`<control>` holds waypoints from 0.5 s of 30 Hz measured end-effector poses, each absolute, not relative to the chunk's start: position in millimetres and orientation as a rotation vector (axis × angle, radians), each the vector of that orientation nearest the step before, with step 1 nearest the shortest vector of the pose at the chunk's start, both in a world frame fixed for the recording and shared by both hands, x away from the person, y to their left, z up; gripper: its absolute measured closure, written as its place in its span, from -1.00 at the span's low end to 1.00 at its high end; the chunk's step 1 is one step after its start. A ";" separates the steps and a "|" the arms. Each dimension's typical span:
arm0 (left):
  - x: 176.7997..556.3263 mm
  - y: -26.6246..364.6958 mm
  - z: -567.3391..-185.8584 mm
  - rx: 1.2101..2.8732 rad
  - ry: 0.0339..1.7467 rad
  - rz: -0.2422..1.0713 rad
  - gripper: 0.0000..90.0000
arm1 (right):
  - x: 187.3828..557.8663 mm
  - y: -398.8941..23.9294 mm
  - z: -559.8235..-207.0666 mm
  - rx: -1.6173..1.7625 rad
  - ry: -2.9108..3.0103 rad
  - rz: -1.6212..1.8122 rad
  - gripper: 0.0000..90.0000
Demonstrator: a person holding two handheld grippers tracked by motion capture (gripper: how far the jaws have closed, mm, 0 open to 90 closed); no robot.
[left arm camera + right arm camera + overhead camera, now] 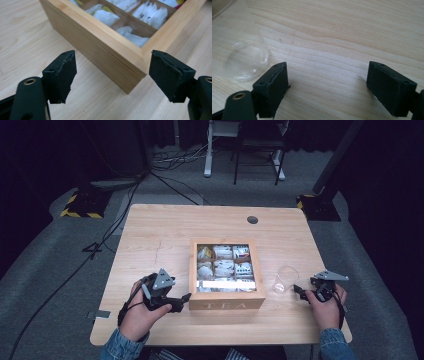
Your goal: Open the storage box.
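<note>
Left claw (112, 75) spread at tea box (105, 47) corner – right claw (327, 85) spread, empty, beside glass (244, 60).

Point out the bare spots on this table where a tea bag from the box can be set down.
The widest free patch is the far strip of the table, between the tea box and the round hole. The stretch left of the box is also bare, above the left tool. It is crowded to the right, where the glass stands between the box and the right tool.
</note>
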State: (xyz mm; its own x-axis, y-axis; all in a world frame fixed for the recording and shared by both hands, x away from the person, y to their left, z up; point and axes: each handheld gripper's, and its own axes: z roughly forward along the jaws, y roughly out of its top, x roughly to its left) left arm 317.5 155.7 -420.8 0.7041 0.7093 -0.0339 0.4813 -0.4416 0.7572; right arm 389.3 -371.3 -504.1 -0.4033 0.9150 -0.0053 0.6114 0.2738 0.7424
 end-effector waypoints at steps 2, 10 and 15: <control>317.2 152.2 -423.1 2.134 0.898 0.357 -0.50 | 389.3 -371.3 -504.1 1.375 2.114 0.935 -0.61; 315.6 140.0 -431.7 2.161 0.878 0.325 -0.52 | 389.3 -371.3 -504.1 1.375 2.114 0.935 -0.61; 315.4 135.1 -436.7 2.184 0.868 0.316 -0.52 | 389.3 -371.3 -504.1 1.375 2.114 0.936 -0.61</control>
State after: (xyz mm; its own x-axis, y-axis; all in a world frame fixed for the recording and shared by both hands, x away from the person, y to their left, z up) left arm 315.4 135.1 -436.7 0.7393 0.6719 -0.0438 0.4860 -0.4875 0.7254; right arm 389.3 -371.3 -504.1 -0.4033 0.9150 -0.0053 0.6115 0.2738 0.7424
